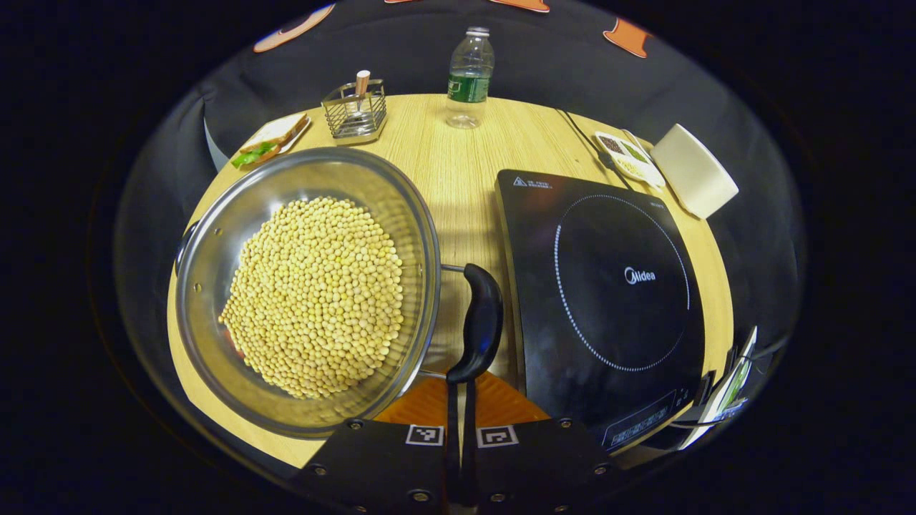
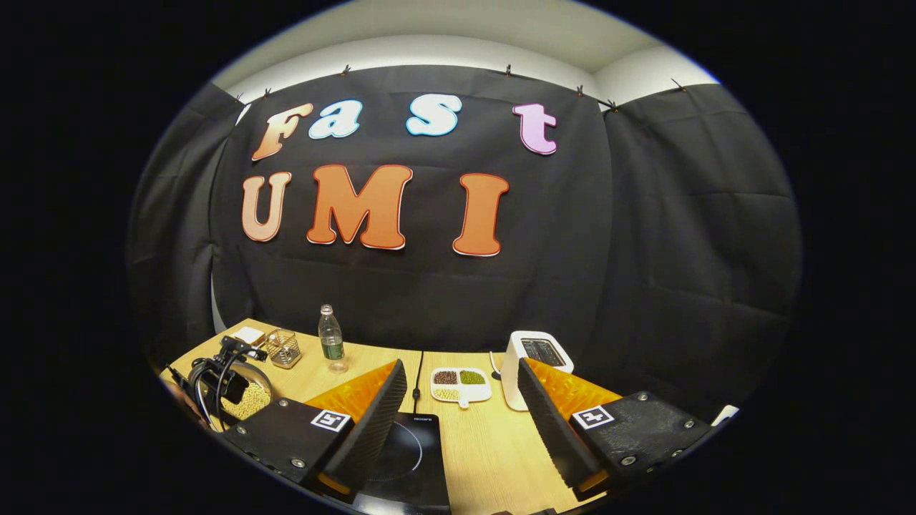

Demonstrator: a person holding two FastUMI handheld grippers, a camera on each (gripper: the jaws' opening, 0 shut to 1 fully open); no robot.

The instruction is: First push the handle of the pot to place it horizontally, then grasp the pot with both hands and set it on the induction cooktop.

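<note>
Round steel pot (image 1: 300,286), curved handle (image 1: 478,325), flat glassy cooktop (image 1: 608,286).

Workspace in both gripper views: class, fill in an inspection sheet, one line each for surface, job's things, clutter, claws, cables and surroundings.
Surface: wooden table, light grain.
Job's things: pot full of yellow beans, its black handle pointing toward the camera; induction cooktop beside it, bare.
Clutter: water bottle, wire basket, sandwich, divided dish, white toaster.
Claws: left claw closed, its fingertips at the handle's near end; right claw open, raised over the table.
Cables: dark cord running across the table to the cooktop.
Surroundings: black cloth wall.
</note>
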